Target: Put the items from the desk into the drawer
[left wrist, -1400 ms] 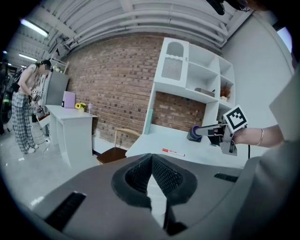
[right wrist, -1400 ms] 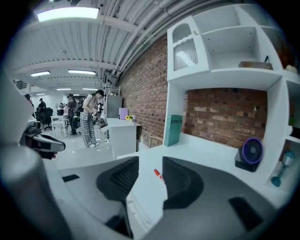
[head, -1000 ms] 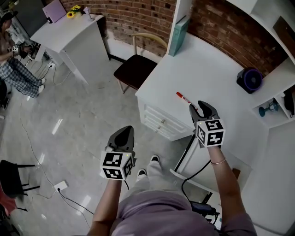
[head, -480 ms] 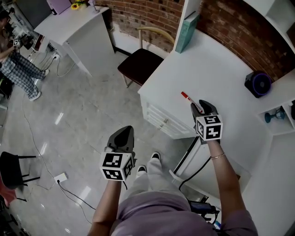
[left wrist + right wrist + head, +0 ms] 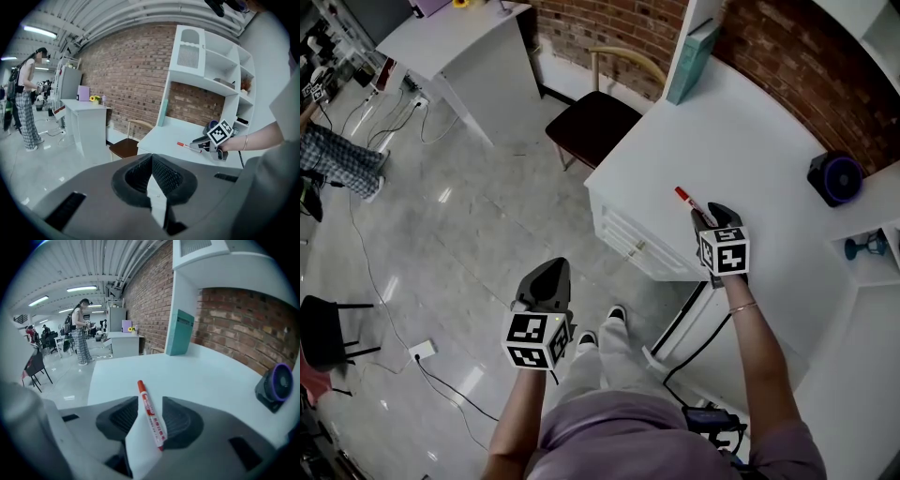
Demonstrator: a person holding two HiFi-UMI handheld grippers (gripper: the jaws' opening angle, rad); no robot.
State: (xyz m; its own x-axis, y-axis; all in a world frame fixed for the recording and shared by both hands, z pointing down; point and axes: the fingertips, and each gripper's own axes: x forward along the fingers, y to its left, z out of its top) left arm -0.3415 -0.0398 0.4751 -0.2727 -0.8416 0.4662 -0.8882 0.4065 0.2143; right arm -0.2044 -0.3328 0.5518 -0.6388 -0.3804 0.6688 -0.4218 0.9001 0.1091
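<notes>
A red-and-white marker [image 5: 685, 198] lies on the white desk [image 5: 759, 141], near its front edge. My right gripper [image 5: 707, 218] rests low over the desk with its jaws open on either side of the marker's [image 5: 150, 414] near end. A gap shows beside the marker on the left. My left gripper [image 5: 553, 269] hangs over the floor in front of the desk, shut and empty. The left gripper view shows its jaws [image 5: 151, 157] meeting at the tips. The desk's drawers [image 5: 634, 246] are closed.
A teal book [image 5: 694, 58] leans at the desk's back, and a purple round fan [image 5: 837, 178] sits at its right. A wooden chair [image 5: 596, 122] stands left of the desk. A second white desk [image 5: 455, 47] is farther left. Cables and a power strip [image 5: 422, 352] lie on the floor.
My right gripper has moved forward along the desk, so the marker's near end now lies between its jaws. The left gripper has stayed put.
</notes>
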